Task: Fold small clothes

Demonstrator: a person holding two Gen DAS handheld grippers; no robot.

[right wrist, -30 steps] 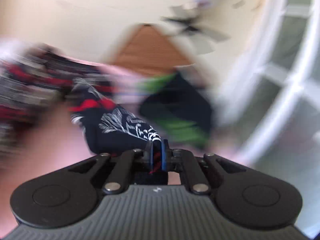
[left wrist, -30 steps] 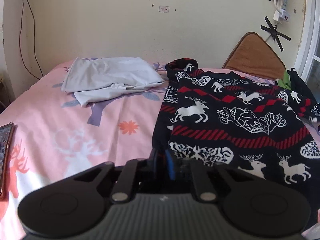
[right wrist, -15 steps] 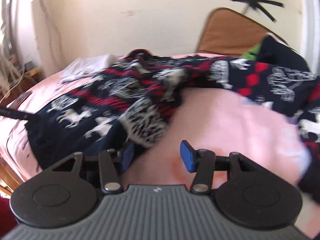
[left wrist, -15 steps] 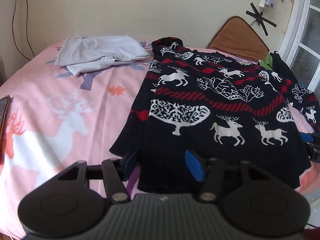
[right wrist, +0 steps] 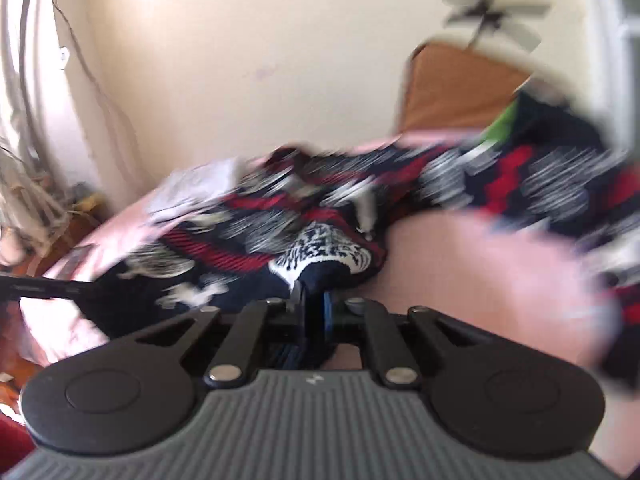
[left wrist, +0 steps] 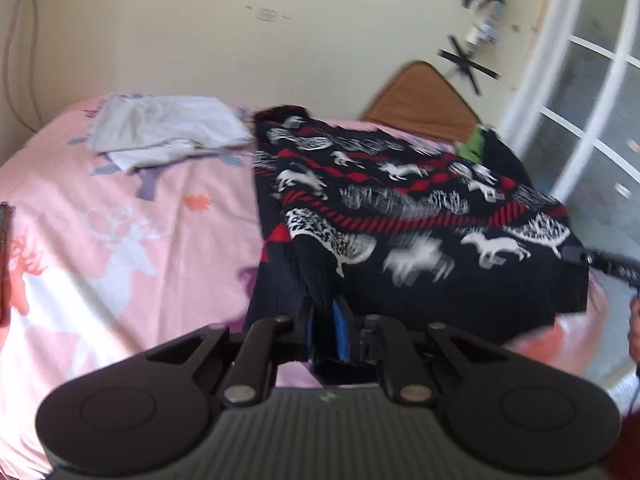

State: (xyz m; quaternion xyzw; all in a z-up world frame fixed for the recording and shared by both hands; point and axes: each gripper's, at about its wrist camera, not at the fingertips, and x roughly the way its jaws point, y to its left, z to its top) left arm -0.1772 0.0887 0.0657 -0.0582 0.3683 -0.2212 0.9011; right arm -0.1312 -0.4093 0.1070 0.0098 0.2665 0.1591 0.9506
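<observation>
Left wrist view, one patterned sweater, one grey garment, one bed

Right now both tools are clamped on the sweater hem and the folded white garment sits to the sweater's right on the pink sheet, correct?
Not quite: the white garment lies to the left of the sweater, as the left wrist view shows. Both the left tool and right tool are clamped on its dark hem, on the pink sheet.

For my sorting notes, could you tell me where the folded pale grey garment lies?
In the left wrist view, the folded pale grey garment lies far left on the pink bedsheet, beside the reindeer sweater.
</observation>
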